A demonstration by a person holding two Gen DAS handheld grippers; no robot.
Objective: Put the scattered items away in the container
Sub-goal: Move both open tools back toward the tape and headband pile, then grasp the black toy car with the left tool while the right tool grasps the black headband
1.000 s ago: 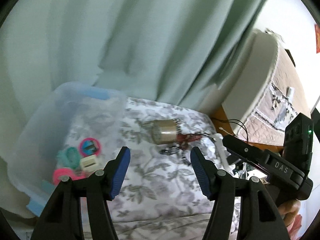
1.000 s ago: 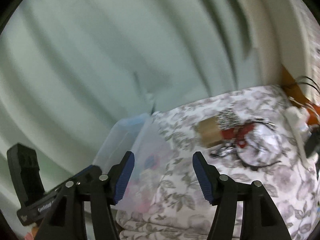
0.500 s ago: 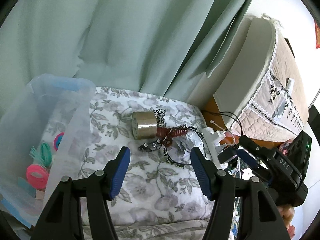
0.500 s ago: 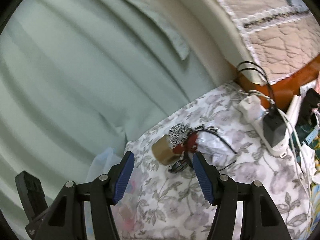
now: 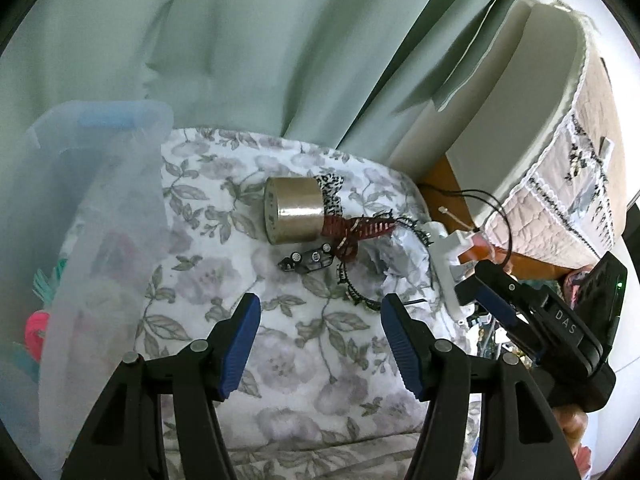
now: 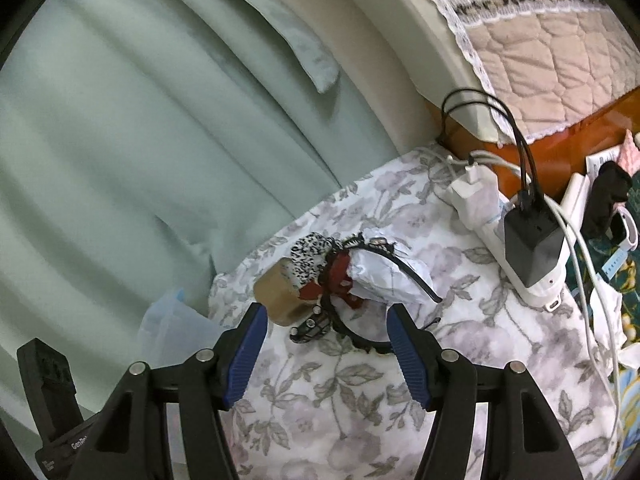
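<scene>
Left gripper (image 5: 320, 340) and right gripper (image 6: 324, 348): jaws apart, nothing held (both short of the tape roll (image 5: 294, 210)); container (image 5: 96, 216) left of roll

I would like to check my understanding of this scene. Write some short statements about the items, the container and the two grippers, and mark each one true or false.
1. The roll of brown tape lies on the flowered cloth. True.
2. The left gripper holds the tape. False: its jaws are open and empty, short of the pile.
3. The clear plastic container is left of the tape in the left wrist view. True.
4. The container is empty. False: pink and teal items show through its wall.
5. The right gripper is open. True.
6. The black charger lies inside the container. False: it sits on a white power strip.
</scene>
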